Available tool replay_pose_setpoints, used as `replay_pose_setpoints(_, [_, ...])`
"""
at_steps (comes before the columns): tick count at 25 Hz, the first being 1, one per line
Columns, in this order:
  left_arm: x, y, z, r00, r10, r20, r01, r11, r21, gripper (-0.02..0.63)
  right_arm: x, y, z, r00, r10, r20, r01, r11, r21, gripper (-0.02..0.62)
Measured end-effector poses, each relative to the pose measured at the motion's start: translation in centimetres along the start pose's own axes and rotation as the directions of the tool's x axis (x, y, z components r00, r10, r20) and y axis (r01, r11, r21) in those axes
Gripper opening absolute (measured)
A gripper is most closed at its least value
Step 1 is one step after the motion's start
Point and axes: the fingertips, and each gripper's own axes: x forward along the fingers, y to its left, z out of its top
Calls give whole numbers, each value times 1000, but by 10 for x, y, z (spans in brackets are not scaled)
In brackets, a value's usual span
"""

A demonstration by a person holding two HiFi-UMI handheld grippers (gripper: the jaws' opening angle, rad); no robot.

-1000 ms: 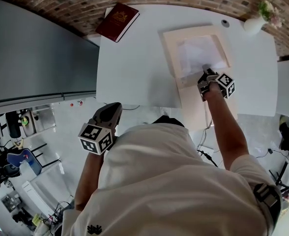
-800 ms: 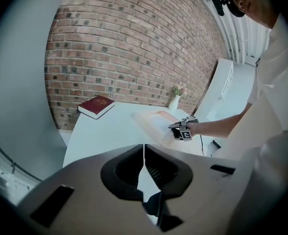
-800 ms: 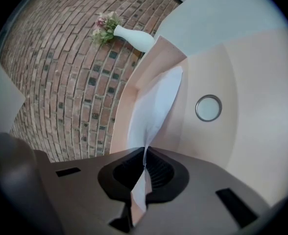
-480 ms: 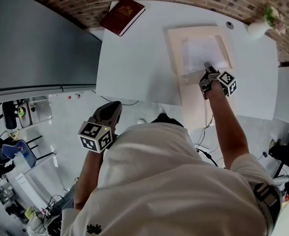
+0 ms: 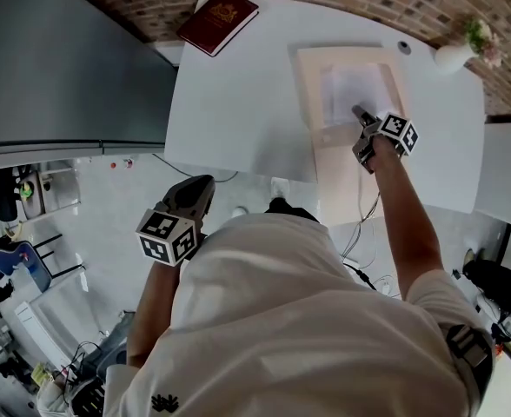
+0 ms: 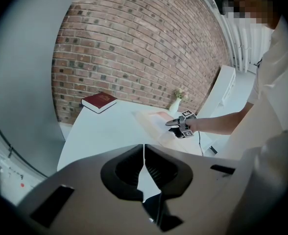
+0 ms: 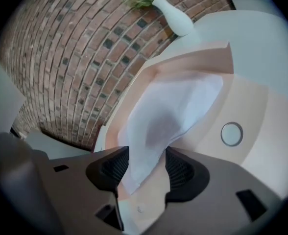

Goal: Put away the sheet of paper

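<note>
- In the open beige folder [image 7: 242, 106] lies the sheet of paper [image 7: 173, 111], delivered;
- right gripper [image 7: 146, 168] jaws have just been opening, the sheet's corner loose between them: letting go;
- left gripper [image 6: 144, 170] closed, empty, idling short of the table [image 5: 238, 94].

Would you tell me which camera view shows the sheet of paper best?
The right gripper view: the sheet of paper fills the middle, close up, lying in the beige folder. The head view shows it small from above; the left gripper view shows only a faint, distant patch.
</note>
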Motion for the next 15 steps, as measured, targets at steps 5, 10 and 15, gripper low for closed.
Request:
replay_pose_setpoints(5, [-6, 5, -3, 1000, -8, 21, 8, 1000, -25, 28, -2, 4, -7, 995, -55, -79, 48, 995, -85, 249])
replay_pose_setpoints(10, [-15, 12, -6, 999, -20, 34, 21, 999, -35, 28, -8, 6, -18, 990, -94, -103, 81, 989, -121, 250])
replay_pose_setpoints(15, [-26, 16, -11, 998, -38, 49, 39, 999, -26, 28, -22, 14, -31, 992, -92, -82, 81, 988, -134, 250])
